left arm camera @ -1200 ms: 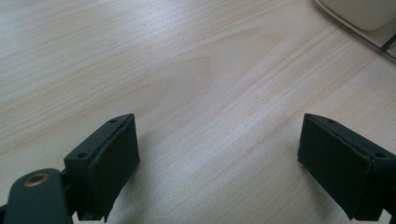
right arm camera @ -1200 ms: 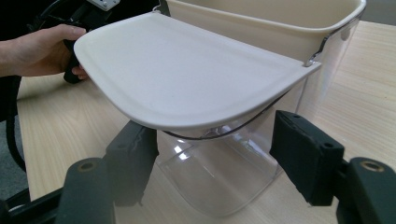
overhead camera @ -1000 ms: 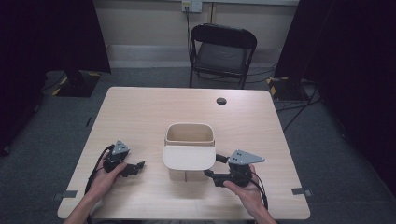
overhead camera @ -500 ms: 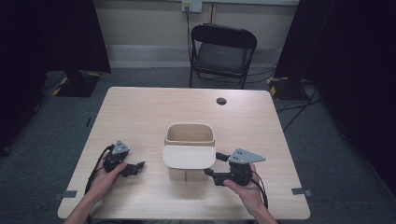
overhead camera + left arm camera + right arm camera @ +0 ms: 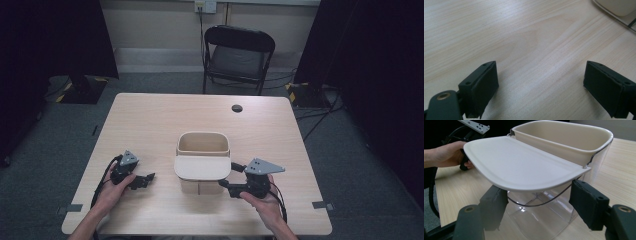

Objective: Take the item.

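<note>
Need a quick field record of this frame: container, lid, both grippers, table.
container: clear bin with beige insert, mid-table
lid: white flap, open, sticking out level toward the person
wire handle: hangs below the lid
right gripper: jaws apart, just under the lid's edge, either side of the handle; no grip seen
left gripper: open, over bare wood
table: light wood

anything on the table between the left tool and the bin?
Nothing. In the high view the stretch of table between the left tool and the clear bin is bare wood; the left gripper view shows the same ahead of its open jaws.
</note>
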The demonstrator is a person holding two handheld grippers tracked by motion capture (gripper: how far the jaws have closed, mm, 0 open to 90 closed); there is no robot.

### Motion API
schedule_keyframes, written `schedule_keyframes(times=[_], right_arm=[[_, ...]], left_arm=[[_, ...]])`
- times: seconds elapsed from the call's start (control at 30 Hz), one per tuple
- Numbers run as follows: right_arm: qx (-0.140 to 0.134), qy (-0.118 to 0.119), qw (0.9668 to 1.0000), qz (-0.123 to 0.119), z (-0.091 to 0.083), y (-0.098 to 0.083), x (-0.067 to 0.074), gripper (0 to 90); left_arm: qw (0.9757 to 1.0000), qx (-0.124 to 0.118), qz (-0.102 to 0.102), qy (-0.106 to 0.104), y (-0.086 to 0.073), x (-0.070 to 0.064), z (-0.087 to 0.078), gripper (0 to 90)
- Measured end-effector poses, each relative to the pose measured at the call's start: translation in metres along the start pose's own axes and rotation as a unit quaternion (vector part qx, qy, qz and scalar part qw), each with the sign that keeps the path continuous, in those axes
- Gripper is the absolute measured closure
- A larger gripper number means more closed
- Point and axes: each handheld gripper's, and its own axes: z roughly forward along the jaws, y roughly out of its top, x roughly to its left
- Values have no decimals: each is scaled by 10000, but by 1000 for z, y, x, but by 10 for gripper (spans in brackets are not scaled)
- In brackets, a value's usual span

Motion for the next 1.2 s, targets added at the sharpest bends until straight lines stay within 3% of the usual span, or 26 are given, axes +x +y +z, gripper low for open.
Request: schedule_keyframes(times=[1.2], right_arm=[[-36, -107, 9999, 123, -2, 5, -2, 302]], left_arm=[[10000, -2, -3, 0, 0, 0, 0, 118]])
